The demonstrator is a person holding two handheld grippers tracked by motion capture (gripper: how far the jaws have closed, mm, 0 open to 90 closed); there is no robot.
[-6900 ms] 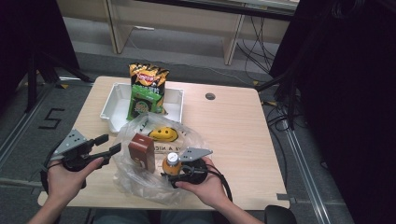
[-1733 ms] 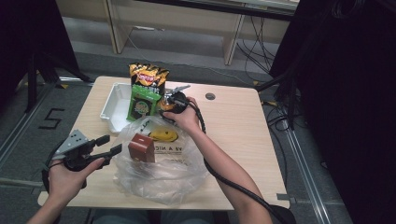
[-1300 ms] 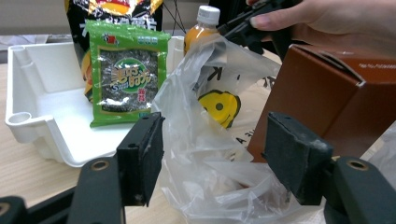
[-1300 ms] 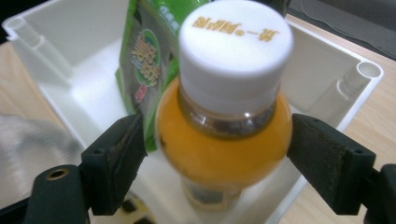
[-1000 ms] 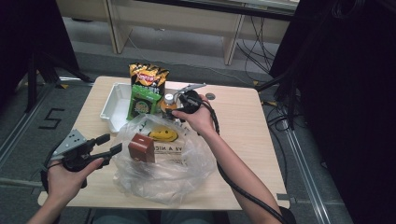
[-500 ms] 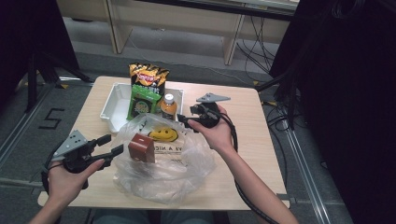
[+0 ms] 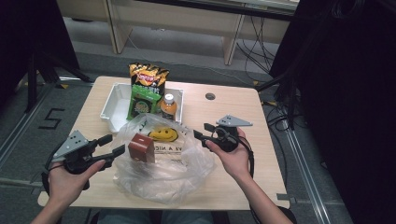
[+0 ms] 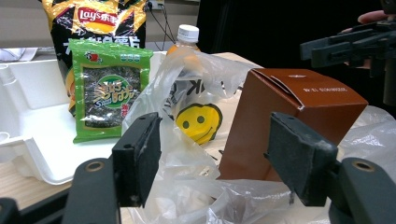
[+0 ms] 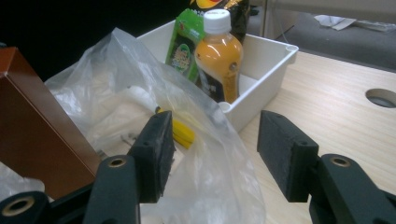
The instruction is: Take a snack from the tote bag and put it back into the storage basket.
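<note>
Scene: high view, wooden table (image 7: 233,112), person's forearms entering from bottom edge.
Left gripper (image 7: 113,145): lower left of frame, held in left hand (image 7: 70,179); jaws parted, nothing pinched. In left gripper view, pads either side of bag plastic & box corner, no pad pressing on either.
Right gripper (image 7: 201,132): centre right, held in right hand (image 7: 233,158), tips pointing left twd bag edge; jaws apart, just been closing, nothing gripped. In right gripper view, bag's rim lies between the pads, not pressed.
Plastic bag (image 7: 159,172): clear, crumpled, centre-bottom of frame betw. both grippers; yellow smiley print (image 7: 163,135) on upper part.
Brown box (image 7: 141,148): upright inside bag, left-centre, near left gripper tips; top flap seam visible in left gripper view (image 8: 299,126).
White tray (image 7: 114,109): upper centre-left, just behind bag, bag's far edge touching or overlapping its front wall (cannot tell which).
Juice bottle (image 7: 168,107): orange, white cap, upright in tray's right front corner; in right gripper view (image 9: 218,58) just inside the wall.
Green seaweed pack (image 7: 139,101): standing in tray, left of bottle.
Chips bag (image 7: 148,77): black/yellow, upright behind seaweed pack, at tray's far side.
Table hole (image 7: 210,96): round, upper right of tabletop, well apart from tray.
</note>
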